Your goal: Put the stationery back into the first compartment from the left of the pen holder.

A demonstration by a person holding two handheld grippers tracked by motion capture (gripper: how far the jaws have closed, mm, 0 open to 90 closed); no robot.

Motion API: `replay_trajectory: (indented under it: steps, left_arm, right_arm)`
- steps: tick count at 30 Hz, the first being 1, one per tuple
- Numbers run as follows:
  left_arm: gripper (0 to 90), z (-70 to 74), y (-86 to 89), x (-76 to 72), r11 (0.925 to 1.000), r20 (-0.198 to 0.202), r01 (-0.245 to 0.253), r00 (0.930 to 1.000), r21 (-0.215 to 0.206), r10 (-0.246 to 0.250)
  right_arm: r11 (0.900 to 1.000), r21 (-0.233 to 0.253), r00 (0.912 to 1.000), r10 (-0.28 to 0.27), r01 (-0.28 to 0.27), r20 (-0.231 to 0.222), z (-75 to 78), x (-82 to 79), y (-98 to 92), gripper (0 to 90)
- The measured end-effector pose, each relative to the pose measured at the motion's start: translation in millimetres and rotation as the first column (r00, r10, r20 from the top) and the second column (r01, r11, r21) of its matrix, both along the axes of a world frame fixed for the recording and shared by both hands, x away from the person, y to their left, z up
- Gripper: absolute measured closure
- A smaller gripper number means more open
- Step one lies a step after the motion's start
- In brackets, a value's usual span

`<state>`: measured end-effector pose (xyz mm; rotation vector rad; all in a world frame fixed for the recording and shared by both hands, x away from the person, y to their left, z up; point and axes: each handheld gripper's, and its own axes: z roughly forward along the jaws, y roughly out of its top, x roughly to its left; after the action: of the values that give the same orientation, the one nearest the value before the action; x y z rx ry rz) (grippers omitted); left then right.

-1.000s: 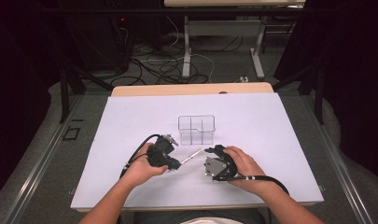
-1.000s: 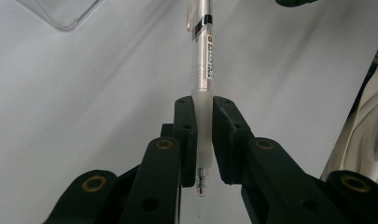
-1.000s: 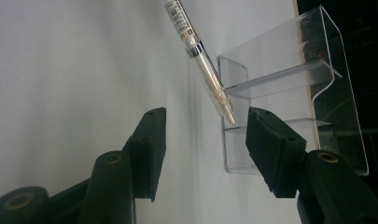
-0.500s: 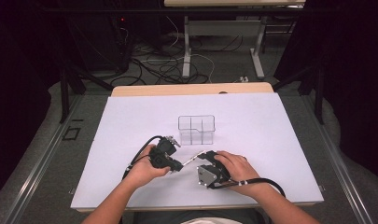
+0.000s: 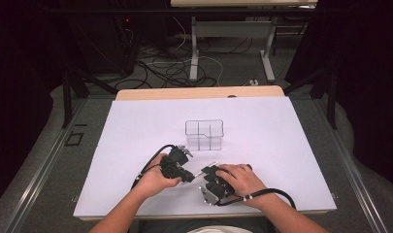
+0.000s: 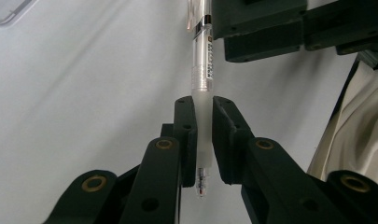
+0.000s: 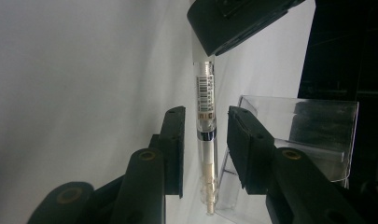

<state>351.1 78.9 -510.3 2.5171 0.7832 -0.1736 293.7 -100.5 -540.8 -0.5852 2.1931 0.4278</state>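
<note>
Clear plastic made up the pen (image 6: 201, 70), which the left claw (image 6: 203, 135) had clamped near its tip end, jaws pressed against the frosted grip with the point sticking out below them. In the right gripper view the same pen (image 7: 206, 140) ran up between the jaws of the right claw (image 7: 205, 144), which stood apart on either side of the barrel with a gap on both sides, not touching it. From the high view, both hands met low over the front of the white bench (image 5: 136, 141), the left claw (image 5: 182, 170) and the right claw (image 5: 208, 177) close together with the pen between them, though it was too thin there to follow well.

The step in hand looked like a handover or a pull on the far end of the pen. To do it well, the right claw needed to centre on the barrel around the silver band and close squarely, so the round body would not roll out sideways. The left claw would have done best to hold firm until the other grip was sure, since a smooth, slim barrel slips easily.

Beyond the hands stood a clear divided organiser (image 5: 204, 135), just ahead of the claws on the bench and apart from them; its wall (image 7: 298, 135) showed close behind the right claw. It was probably where the pen was headed, and its thin rim was the one thing to clear when lifting. A trailing cable (image 5: 276, 194) lay beside the right hand, out of the way.
</note>
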Motion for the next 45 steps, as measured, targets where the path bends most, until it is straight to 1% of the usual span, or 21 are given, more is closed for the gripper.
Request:
replay_trajectory:
  steps: [2, 4, 5, 10, 12, 16, 19, 20, 22, 27, 28, 29, 31, 34, 36, 37, 38, 41, 43, 44, 45]
  left_arm:
    - [80.4, 1.2, -1.5, -2.6, 1.0000, -0.002, -0.001, 1.0000, -0.006, 0.001]
    - [80.4, 2.6, -2.1, -4.0, 1.0000, -0.004, 0.004, 1.0000, -0.002, -0.004]
    - [80.4, 3.0, -2.8, -4.9, 0.9999, 0.007, 0.013, 0.9999, -0.006, -0.013]
    - [80.4, 4.8, -5.8, -9.2, 0.9997, 0.003, 0.022, 0.9998, -0.009, -0.022]
    - [80.3, 3.0, -5.2, -8.5, 0.9997, -0.005, 0.013, 0.9999, -0.020, -0.013]
    - [80.1, 1.5, -4.2, -7.8, 0.9994, -0.009, 0.004, 0.9999, -0.035, -0.004]
    - [79.5, 0.4, -3.2, -7.8, 0.9990, -0.003, -0.005, 1.0000, -0.044, 0.005]
    - [79.1, 0.7, -2.8, -8.5, 0.9990, 0.008, -0.006, 0.9999, -0.045, 0.007]
    - [77.8, 1.0, -2.9, -9.3, 0.9990, 0.011, -0.010, 0.9999, -0.045, 0.010]
    - [66.3, 1.9, 0.7, -8.8, 0.9973, 0.028, -0.021, 0.9993, -0.070, 0.023]
    - [63.9, 2.0, 3.7, -8.3, 0.9964, 0.035, -0.029, 0.9989, -0.080, 0.032]
    - [62.8, 2.1, 5.4, -8.1, 0.9960, 0.034, -0.036, 0.9987, -0.082, 0.039]
    - [60.6, 2.2, 7.0, -8.0, 0.9959, 0.038, -0.041, 0.9983, -0.081, 0.045]
    - [55.0, 1.6, 13.1, -7.1, 0.9940, 0.052, -0.059, 0.9966, -0.092, 0.064]
    - [53.7, 1.9, 17.7, -5.9, 0.9935, 0.072, -0.068, 0.9946, -0.091, 0.074]
    - [50.5, 2.0, 21.4, -5.4, 0.9899, 0.088, -0.092, 0.9909, -0.108, 0.102]
    - [49.3, 2.3, 23.7, -4.3, 0.9897, 0.101, -0.090, 0.9898, -0.111, 0.101]
    - [44.8, 2.6, 27.6, -3.6, 0.9879, 0.126, -0.101, 0.9853, -0.117, 0.116]
    - [42.5, 2.3, 32.5, -1.8, 0.9876, 0.150, -0.098, 0.9818, -0.123, 0.116]
    - [40.9, 1.8, 34.7, -1.2, 0.9866, 0.160, -0.103, 0.9794, -0.126, 0.123]
    - [40.5, 1.8, 37.4, -0.5, 0.9868, 0.173, -0.107, 0.9767, -0.121, 0.127]
  right_arm:
    - [0.999, -0.050, 1.0000, -0.003, 0.003, 0.005, -0.5, 0.6, 0.7, 68.5]
    - [0.997, -0.074, 0.9999, -0.001, 0.002, 0.011, -1.8, 0.8, 0.5, 69.9]
    - [0.997, -0.074, 0.9999, 0.002, -0.001, 0.016, -2.4, 0.8, 0.2, 71.1]
    - [0.995, -0.102, 0.9995, 0.004, 0.000, 0.031, -2.1, -0.5, 0.6, 78.6]
    - [0.996, -0.093, 0.9992, 0.006, -0.002, 0.040, -2.1, -0.9, 0.7, 79.1]
    - [0.993, -0.117, 0.9988, 0.000, 0.006, 0.050, -1.9, -0.3, 1.9, 79.2]
    - [0.994, -0.111, 0.9986, -0.006, 0.012, 0.052, -2.2, -0.3, 2.0, 79.2]
    - [0.996, -0.087, 0.9980, -0.014, 0.019, 0.061, -3.8, -0.7, 1.4, 79.2]
    - [0.994, -0.101, 0.9986, -0.037, 0.041, 0.038, -2.8, -1.4, 1.4, 79.2]
    - [0.995, -0.082, 0.9982, -0.053, 0.056, 0.028, -4.2, 0.4, 1.0, 79.3]
    - [0.998, -0.050, 0.9985, -0.039, 0.041, 0.039, -6.3, 1.7, 0.6, 79.2]
    - [0.996, -0.080, 0.9985, -0.045, 0.048, 0.032, -3.9, 1.8, 0.9, 79.3]
    - [0.996, -0.065, 0.9976, -0.060, 0.062, 0.033, -4.9, 1.7, -0.1, 79.3]
    - [0.994, -0.082, 0.9974, -0.064, 0.067, 0.032, -4.5, 3.6, -0.9, 79.3]
    - [0.995, -0.067, 0.9968, -0.072, 0.074, 0.036, -5.4, 3.9, -1.7, 79.3]
    - [0.995, -0.071, 0.9968, -0.072, 0.075, 0.035, -5.2, 6.6, -2.8, 79.3]
    - [0.993, -0.072, 0.9956, -0.091, 0.093, 0.023, -4.9, 6.6, -4.0, 79.3]
    - [0.993, -0.062, 0.9953, -0.095, 0.096, 0.021, -4.0, 9.0, -5.4, 79.3]
    - [0.995, -0.022, 0.9950, -0.097, 0.098, 0.024, -4.2, 11.6, -8.0, 79.3]
    - [0.994, -0.030, 0.9948, -0.102, 0.102, 0.012, -3.0, 12.1, -8.5, 79.3]
    - [0.995, -0.011, 0.9952, -0.094, 0.094, 0.027, -3.5, 13.0, -9.2, 79.3]
